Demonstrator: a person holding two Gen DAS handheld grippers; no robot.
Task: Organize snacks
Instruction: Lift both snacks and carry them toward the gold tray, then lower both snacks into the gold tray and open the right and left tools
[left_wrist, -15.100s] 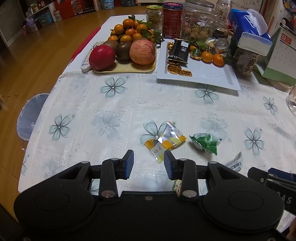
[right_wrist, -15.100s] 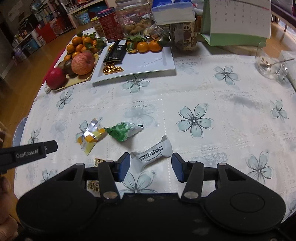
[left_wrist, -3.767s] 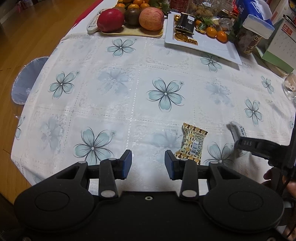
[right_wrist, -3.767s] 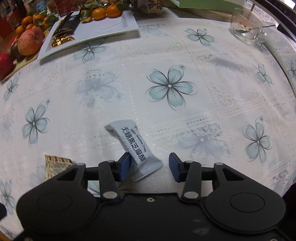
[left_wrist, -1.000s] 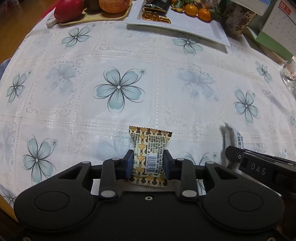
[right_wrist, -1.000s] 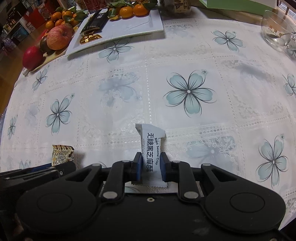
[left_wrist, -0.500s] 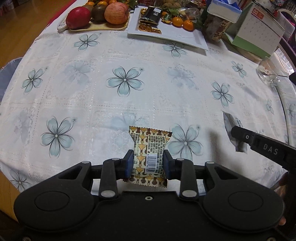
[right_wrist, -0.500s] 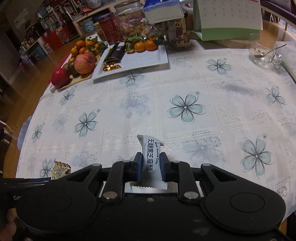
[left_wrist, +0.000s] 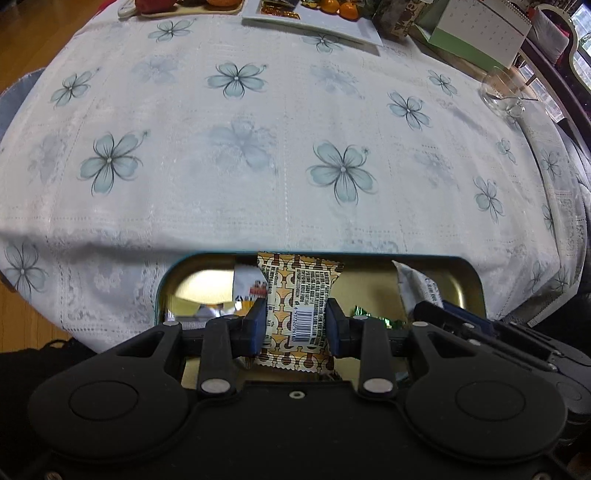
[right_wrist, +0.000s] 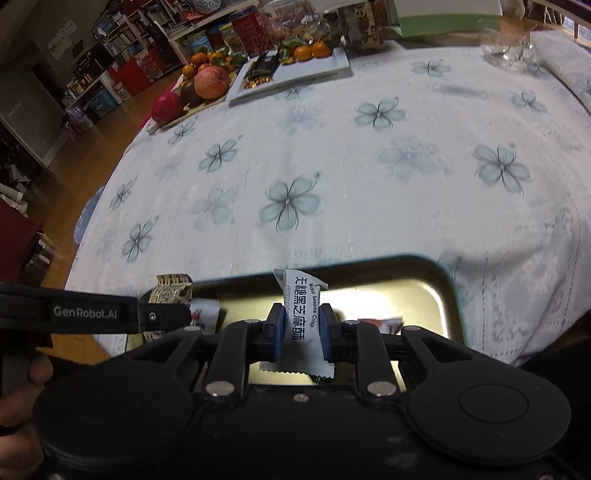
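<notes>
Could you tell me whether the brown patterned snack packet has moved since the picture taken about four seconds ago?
Yes. Then it lay on the flowered tablecloth; now the left gripper holds the brown patterned snack packet off the near table edge, over the gold tin.

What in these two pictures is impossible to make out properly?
- Near half of the tin: hidden by the gripper bodies in both views.
- Green-wrapped snack in the tin: mostly hidden behind the left gripper.
- Lower end of the white sesame crisp packet: covered by the right gripper.
- Glass bowl: blurred in the right view, contents unreadable.
</notes>
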